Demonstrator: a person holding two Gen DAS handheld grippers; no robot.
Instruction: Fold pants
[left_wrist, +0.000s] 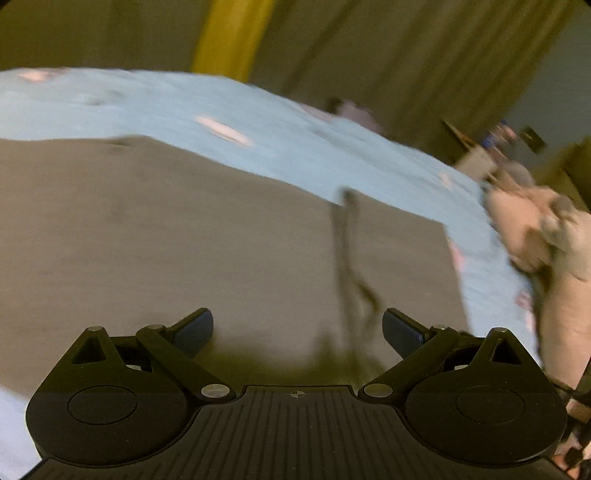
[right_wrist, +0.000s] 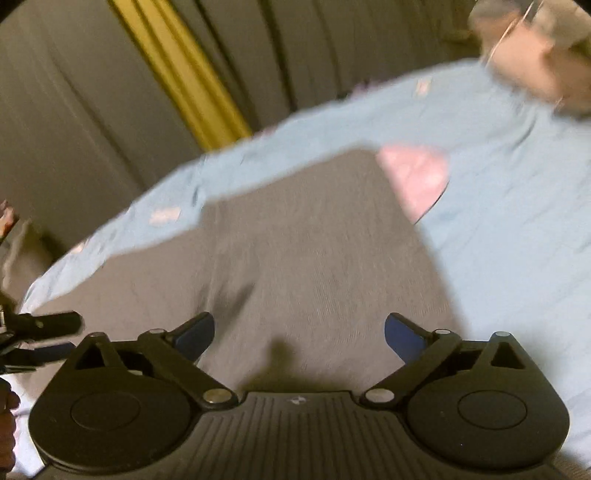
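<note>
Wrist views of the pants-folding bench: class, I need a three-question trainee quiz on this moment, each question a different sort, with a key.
1. True or false: the right gripper is clamped on the pants.
2. What colour is the sheet under the pants? A) blue B) red C) black
3. Fill in: a dark ____ trails across the pants toward the left gripper.

Key: 1 false, both grippers are open with no cloth between the pads; 2 A; 3 drawstring.

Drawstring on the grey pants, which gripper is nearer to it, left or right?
Left. The drawstring trails down between the open fingers of the left gripper. The right gripper hangs open over plain pants fabric; no cord shows in its view.
</note>
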